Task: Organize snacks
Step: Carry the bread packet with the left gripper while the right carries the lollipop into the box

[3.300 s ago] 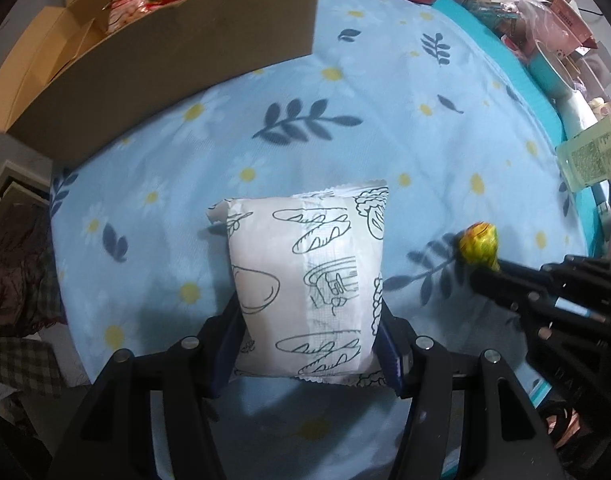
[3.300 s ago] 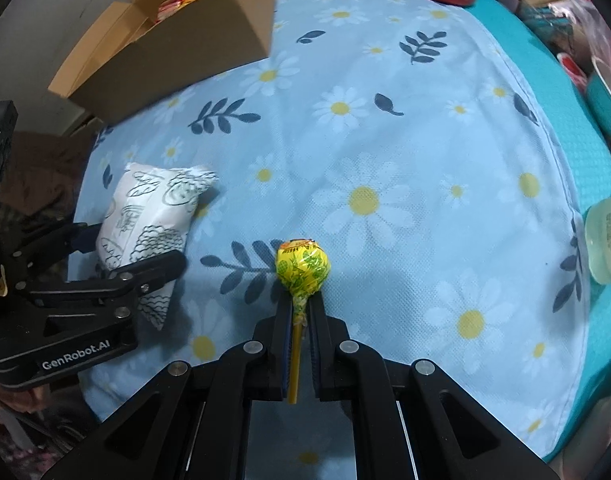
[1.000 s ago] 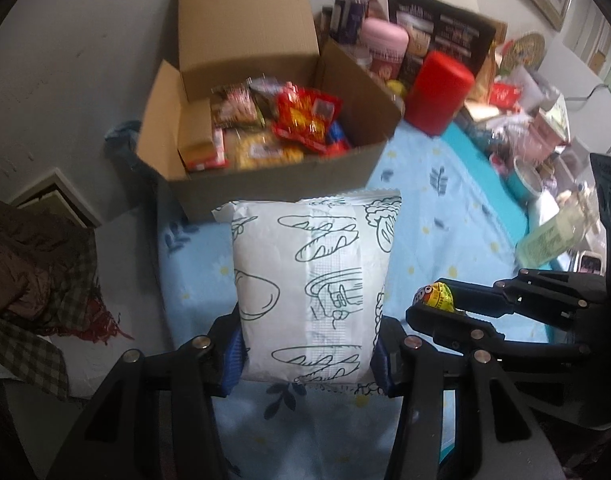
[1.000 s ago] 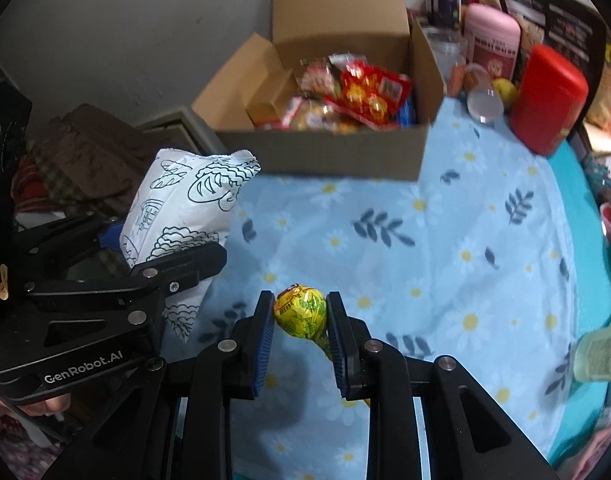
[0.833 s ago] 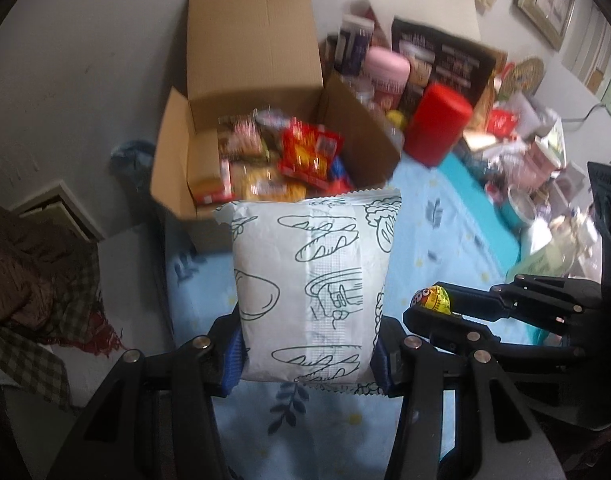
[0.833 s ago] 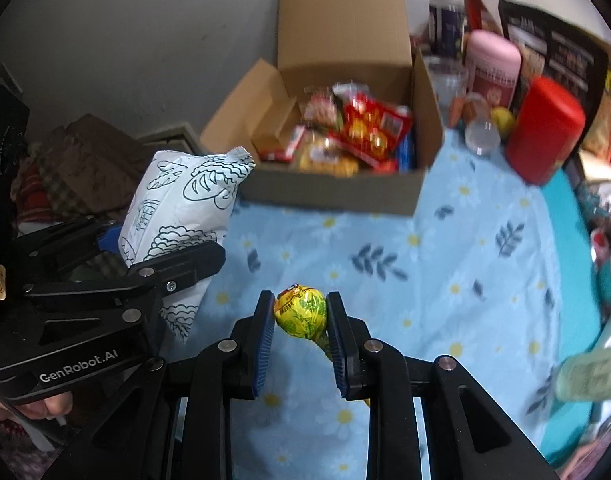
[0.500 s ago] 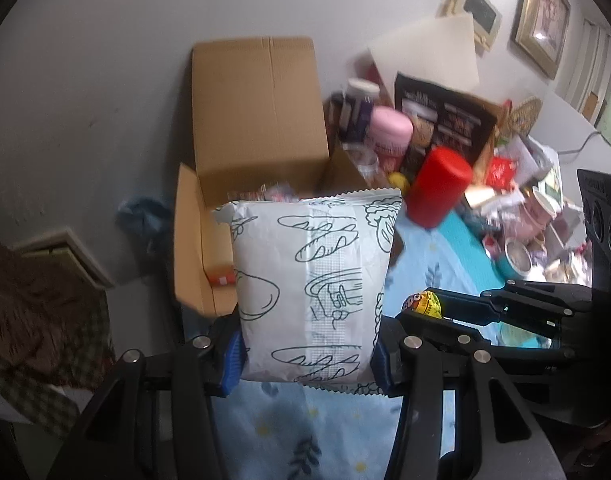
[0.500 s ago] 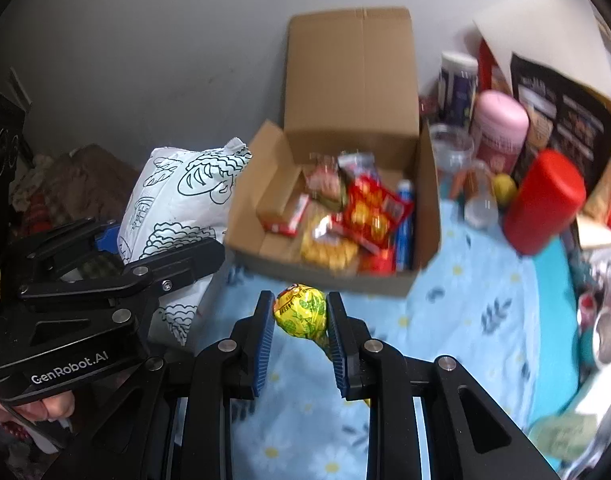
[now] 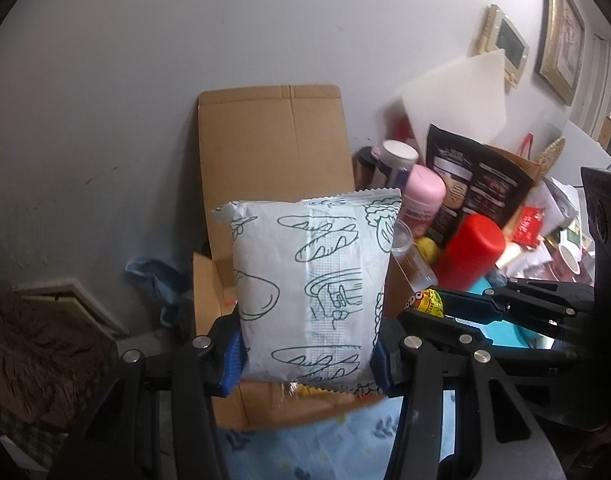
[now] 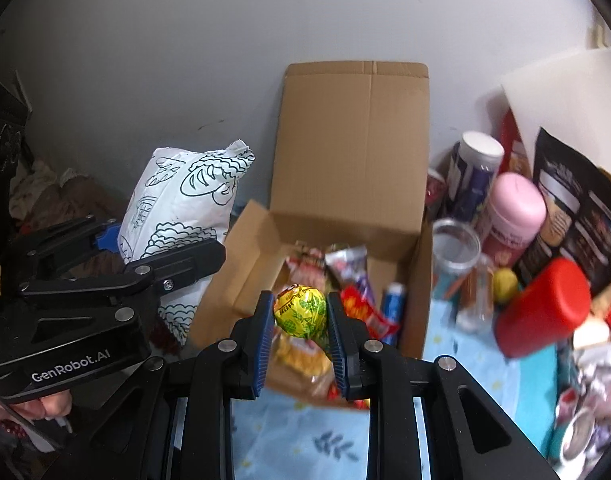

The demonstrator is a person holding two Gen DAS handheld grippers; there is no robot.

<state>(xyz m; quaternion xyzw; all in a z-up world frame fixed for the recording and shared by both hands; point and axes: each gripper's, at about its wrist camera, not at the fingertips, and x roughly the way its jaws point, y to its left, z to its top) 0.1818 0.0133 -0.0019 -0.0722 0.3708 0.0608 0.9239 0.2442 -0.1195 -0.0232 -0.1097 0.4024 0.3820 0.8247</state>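
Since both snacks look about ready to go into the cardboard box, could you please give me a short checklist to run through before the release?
1. Left gripper clamped on white bread packet: ok.
2. Right gripper clamped on yellow lollipop: ok.
3. Cardboard box open, back flap upright: ok.
4. Room left among snacks inside for the packet: cannot tell.
5. Packet directly over the opening: cannot tell.
6. Red canister beside the box clear of the grippers: ok.

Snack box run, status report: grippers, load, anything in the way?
Left gripper shut on white bread packet. Right gripper shut on lollipop. Open cardboard box ahead, part full; nothing blocking.
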